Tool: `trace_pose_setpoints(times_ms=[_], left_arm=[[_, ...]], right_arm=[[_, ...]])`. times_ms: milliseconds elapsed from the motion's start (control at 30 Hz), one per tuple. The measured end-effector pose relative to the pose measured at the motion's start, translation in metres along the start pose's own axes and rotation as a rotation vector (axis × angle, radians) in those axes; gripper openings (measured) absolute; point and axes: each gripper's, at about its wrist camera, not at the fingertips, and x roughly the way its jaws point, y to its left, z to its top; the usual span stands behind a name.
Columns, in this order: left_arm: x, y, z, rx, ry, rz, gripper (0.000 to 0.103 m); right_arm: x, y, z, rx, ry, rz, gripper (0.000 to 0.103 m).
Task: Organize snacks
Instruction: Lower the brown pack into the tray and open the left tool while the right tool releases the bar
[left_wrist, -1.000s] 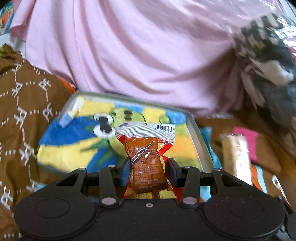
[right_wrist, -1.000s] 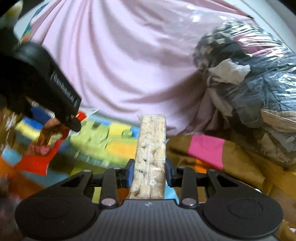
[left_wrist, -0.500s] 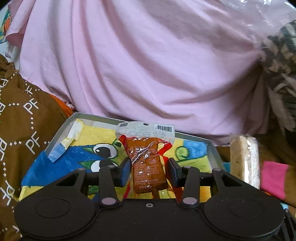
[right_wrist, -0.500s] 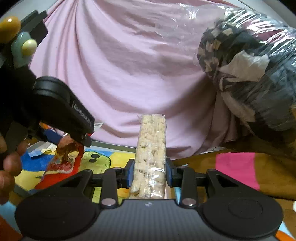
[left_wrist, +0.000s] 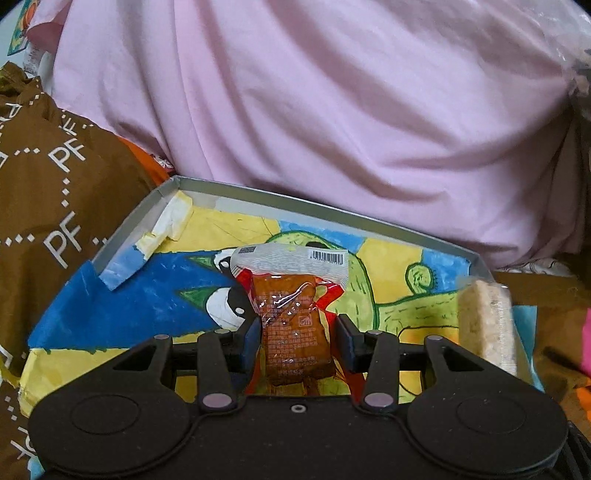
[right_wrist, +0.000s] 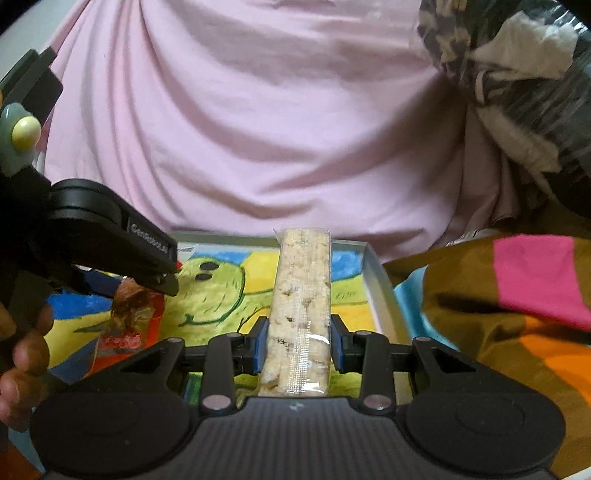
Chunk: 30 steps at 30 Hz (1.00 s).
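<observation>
Two snacks over the painted tray (left_wrist: 406, 236): left gripper (left_wrist: 295, 341) clamps one brown packet (left_wrist: 291, 332), right gripper (right_wrist: 297, 341) clamps one rice bar (right_wrist: 301, 295).

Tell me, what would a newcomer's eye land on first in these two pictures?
Probably the shallow grey tray lined with a bright cartoon drawing, lying before a big pink cloth. Above it, the left gripper grips a brown-and-red snack packet with a barcode. Beside it, the right gripper grips a long clear-wrapped puffed rice bar.
</observation>
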Motion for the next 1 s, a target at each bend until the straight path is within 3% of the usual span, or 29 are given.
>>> trace_pose_setpoints(times_ms=[367,467,533,600,833,900,1000], left_arm=[[0.013,-0.002,-0.004,0.011,0.031,0.007,0.05],[0.014,-0.001,-0.006,0.013,0.03,0.009,0.055],[0.011,-0.001,-0.006,0.017,0.019,0.02,0.064],[0.008,0.001,-0.005,-0.001,0.012,0.016,0.077],[-0.011,0.01,-0.003,-0.045,-0.022,0.011,0.091],[-0.021,0.013,-0.002,-0.049,-0.045,0.015,0.099],[-0.038,0.015,0.001,-0.048,-0.082,0.014,0.102]], right_arm=[[0.011,0.0,-0.002,0.008,0.046,0.012,0.038],[0.012,0.0,-0.001,0.005,0.046,0.011,0.038],[0.013,0.0,-0.001,0.005,0.044,0.015,0.042],[0.013,0.0,-0.001,0.005,0.038,0.015,0.046],[-0.001,0.002,0.006,-0.005,-0.011,-0.011,0.073],[-0.007,0.001,0.009,-0.004,-0.029,-0.022,0.083],[-0.02,0.001,0.014,0.001,-0.065,-0.046,0.09]])
